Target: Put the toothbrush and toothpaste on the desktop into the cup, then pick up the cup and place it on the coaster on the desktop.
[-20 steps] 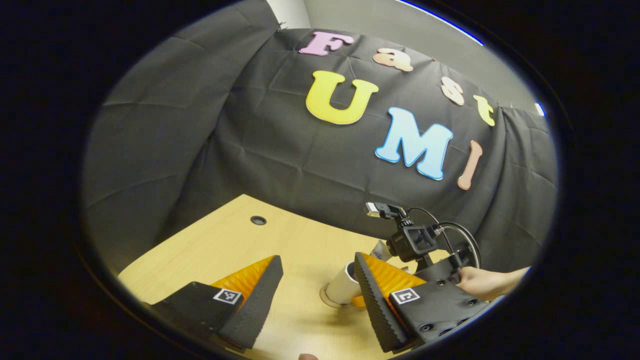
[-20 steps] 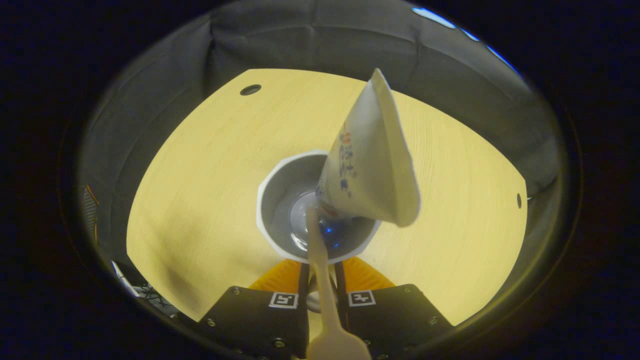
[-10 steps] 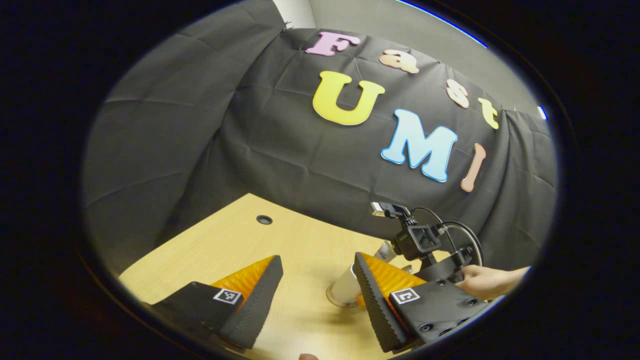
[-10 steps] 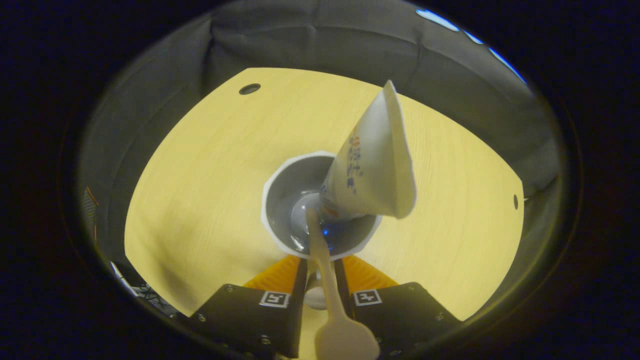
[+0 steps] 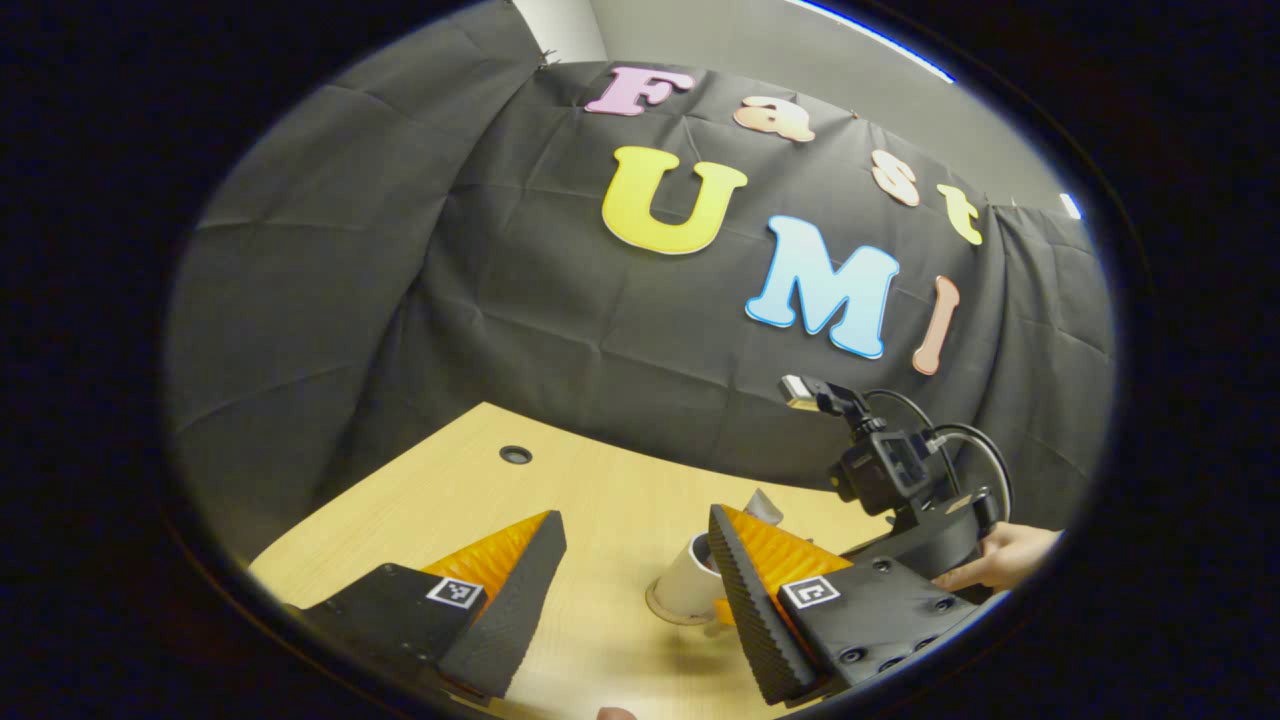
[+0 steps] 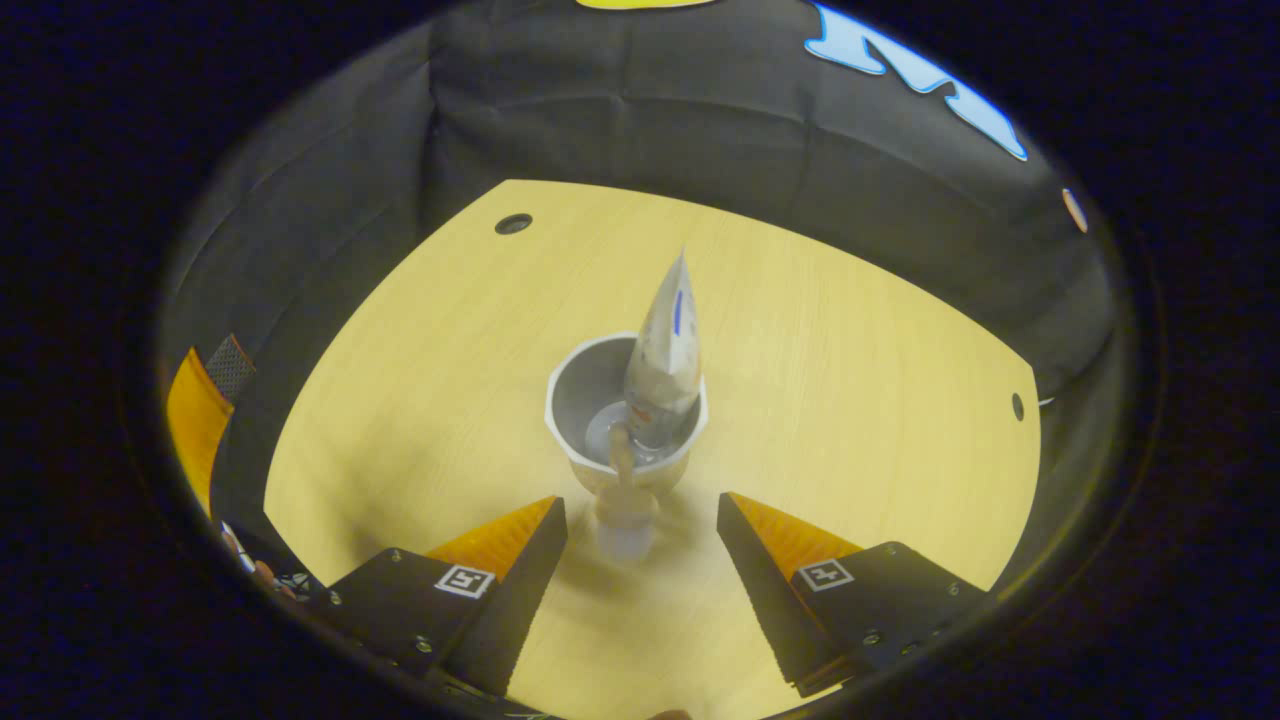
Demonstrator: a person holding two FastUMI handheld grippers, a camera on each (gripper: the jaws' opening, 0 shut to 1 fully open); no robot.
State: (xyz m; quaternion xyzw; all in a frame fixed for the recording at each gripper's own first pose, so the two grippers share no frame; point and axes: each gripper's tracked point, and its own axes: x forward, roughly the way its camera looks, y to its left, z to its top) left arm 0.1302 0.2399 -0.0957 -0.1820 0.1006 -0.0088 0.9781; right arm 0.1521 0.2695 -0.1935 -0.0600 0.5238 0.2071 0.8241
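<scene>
My right tongs (image 6: 640, 560) stand wide open above the desk (image 6: 850, 330), nothing between the fingers. Just ahead of them sits the cup (image 6: 575, 400), upright on the wood. The toothpaste (image 6: 665, 345) stands in it with its flat crimped end up, leaning on the far rim, and the toothbrush (image 6: 622, 490) rests in it too — its end hangs out over the near rim toward me.

My left tongs (image 5: 635, 590) are open as well, empty, hovering low over the desk. Past the right finger I see the cup (image 5: 685, 590) with the toothpaste (image 5: 762, 505) poking up behind it — and beyond that the other gripper's body with a hand (image 5: 1000, 560) on it.
</scene>
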